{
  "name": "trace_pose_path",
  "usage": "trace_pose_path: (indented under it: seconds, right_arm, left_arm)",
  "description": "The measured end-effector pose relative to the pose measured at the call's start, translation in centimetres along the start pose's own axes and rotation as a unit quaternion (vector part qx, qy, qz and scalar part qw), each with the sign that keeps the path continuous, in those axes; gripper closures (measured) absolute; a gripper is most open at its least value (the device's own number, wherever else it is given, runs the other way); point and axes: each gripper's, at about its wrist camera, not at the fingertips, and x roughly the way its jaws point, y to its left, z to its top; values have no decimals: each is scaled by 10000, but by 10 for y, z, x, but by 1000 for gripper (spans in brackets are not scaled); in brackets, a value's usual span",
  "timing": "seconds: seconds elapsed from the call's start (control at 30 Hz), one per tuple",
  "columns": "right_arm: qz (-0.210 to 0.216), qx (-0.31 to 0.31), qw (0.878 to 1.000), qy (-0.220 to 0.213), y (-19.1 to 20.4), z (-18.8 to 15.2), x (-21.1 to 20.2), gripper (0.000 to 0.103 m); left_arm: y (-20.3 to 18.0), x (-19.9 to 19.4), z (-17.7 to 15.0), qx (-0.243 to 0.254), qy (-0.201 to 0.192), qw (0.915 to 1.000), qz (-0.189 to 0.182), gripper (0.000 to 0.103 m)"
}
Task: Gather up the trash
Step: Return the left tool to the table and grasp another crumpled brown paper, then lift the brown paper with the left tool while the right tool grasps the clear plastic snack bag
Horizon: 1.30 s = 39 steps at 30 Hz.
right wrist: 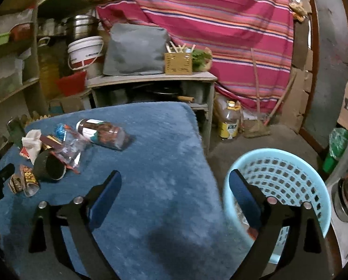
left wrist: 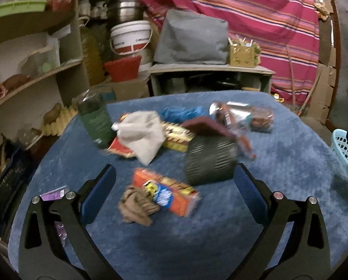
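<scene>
Trash lies on a blue carpeted table (left wrist: 279,175). My left gripper (left wrist: 175,179) is open above an orange box (left wrist: 167,191) and a crumpled brown paper (left wrist: 136,206). Beyond them lie a dark ribbed cup (left wrist: 209,161) on its side, a white crumpled paper (left wrist: 143,133), wrappers and a plastic jar (left wrist: 244,116). My right gripper (right wrist: 175,186) is open and empty over the table's right edge, beside a light blue basket (right wrist: 288,177). The jar (right wrist: 104,134) and cup (right wrist: 49,166) show to its left.
A green bottle (left wrist: 95,119) stands at the table's back left. Shelves (left wrist: 34,77) line the left side. A grey cabinet (right wrist: 150,79) with a grey bag stands behind the table. A yellow bottle (right wrist: 230,123) stands on the floor.
</scene>
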Motion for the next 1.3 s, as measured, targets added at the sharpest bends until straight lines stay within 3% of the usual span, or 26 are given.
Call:
trace_pose_path:
  seconds: [0.37,0.47,0.53,0.7,0.87,1.0,1.3]
  right_arm:
    - [276,-369,9989,38,68,0,17,11]
    - [345,-479,9982,48,82,0,20,11]
    - [353,-521,9980,62,89,0,22,11]
    - [357,-491,9981,115,96,2,28,11]
    - [425,-499,9977,158,108,3,35,11]
    - [462,-576,9972,143,121,3,37,11]
    - [625,-738,9950,246,147,3,48,11]
  left_arm:
    - [56,24,-24,-242,372,9988,184,6]
    - [62,32,-26,-330,499,9982,87,8]
    - [63,41,-27,-353,643,9973,6,14]
    - [69,55,-32,-543,996,9930,-319,43]
    - [68,49,-31,-520,894,9936,-458,67]
    - [69,43,-29,-434,788,9953,-370,74]
    - [81,41,-23,-497,743,9958,-210,74]
